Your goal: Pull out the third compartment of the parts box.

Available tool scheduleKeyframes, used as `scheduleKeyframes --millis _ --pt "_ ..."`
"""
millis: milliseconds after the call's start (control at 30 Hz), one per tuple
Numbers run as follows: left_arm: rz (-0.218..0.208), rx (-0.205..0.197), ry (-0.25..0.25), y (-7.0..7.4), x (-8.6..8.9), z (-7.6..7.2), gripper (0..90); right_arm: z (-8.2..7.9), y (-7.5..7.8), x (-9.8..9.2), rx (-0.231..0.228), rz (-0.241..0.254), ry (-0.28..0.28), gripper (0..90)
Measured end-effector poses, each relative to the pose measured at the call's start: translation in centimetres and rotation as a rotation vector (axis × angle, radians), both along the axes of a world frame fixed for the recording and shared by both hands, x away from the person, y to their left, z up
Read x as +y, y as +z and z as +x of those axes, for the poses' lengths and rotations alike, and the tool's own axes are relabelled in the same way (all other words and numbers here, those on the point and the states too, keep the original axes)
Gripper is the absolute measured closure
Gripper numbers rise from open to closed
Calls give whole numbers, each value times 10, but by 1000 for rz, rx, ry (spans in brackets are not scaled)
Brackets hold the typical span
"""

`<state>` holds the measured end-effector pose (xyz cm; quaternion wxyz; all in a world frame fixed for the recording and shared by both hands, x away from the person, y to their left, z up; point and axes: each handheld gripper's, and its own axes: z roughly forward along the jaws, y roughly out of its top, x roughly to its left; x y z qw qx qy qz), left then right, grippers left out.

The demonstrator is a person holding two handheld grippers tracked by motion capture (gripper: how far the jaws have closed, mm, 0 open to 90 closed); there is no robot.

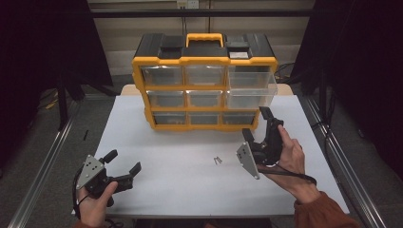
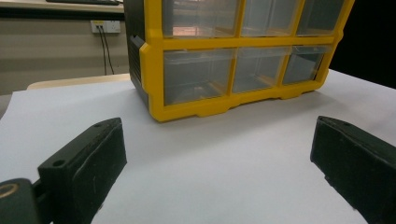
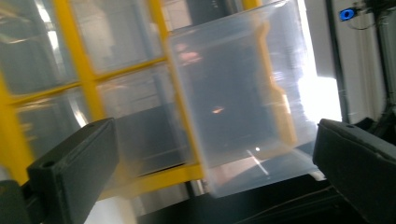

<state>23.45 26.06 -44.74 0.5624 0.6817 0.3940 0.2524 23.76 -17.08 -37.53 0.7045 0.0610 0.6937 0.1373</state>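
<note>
On the white table (image 1: 157, 180), at its far side, stands the yellow cabinet (image 1: 204, 114) with nine clear drawers; the middle right drawer (image 1: 251, 92) is pulled out. Your right gripper (image 1: 256, 124) is just near this drawer, with jaws wide apart and holding nothing. Your left gripper (image 1: 124, 161) is at the near left, also wide open and empty. Two small screws (image 1: 217, 160) lie between them.
</note>
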Motion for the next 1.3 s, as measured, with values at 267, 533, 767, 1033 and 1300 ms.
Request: scheduleKeyframes --millis 267,533,767,1033,1300 --pt "9 -1 -5 0 0 0 33 -9 -25 -14 68 95 -1 0" --pt "12 -1 -7 0 0 0 34 -10 -46 -35 202 271 -9 5" --pt "18 -6 -7 1 0 -1 33 -11 -52 -48 339 458 13 15" --pt "32 -6 -10 0 1 -1 30 -10 -59 -70 544 746 39 21" --pt "8 -7 -3 1 1 -2 30 -7 -66 -88 720 968 55 20"
